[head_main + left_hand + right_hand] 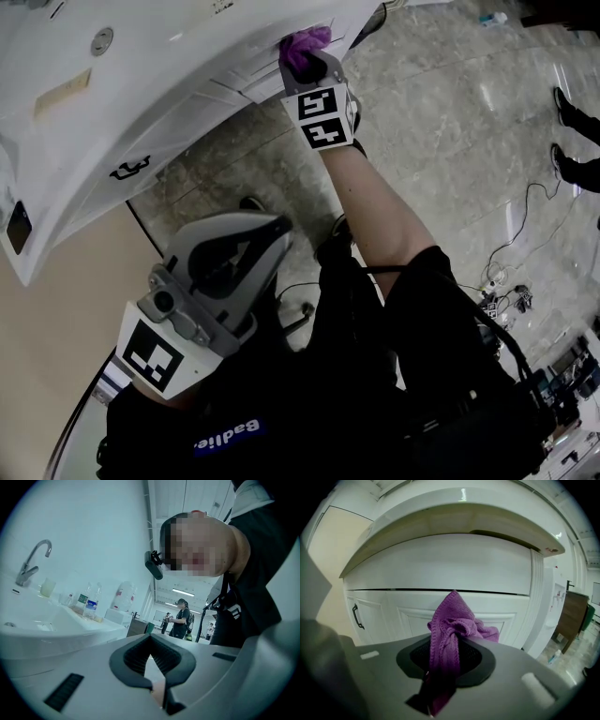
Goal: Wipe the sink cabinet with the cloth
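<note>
Right hand-held gripper (pixel 446 653) clamped on purple cloth (pixel 450 616) at sink cabinet (pixel 440 569) edge, left hand-held gripper (pixel 150 639) closed, over open floor (pixel 450 141)

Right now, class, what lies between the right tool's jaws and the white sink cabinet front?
The purple cloth: the right tool is shut on it, and its bunched end stands before the cabinet front. The right gripper view shows this.

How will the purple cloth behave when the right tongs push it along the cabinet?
Probably floppy: the purple cloth bunches in loose folds above the right tongs. Its knitted surface likely drags rather than slips on the cabinet door.
</note>
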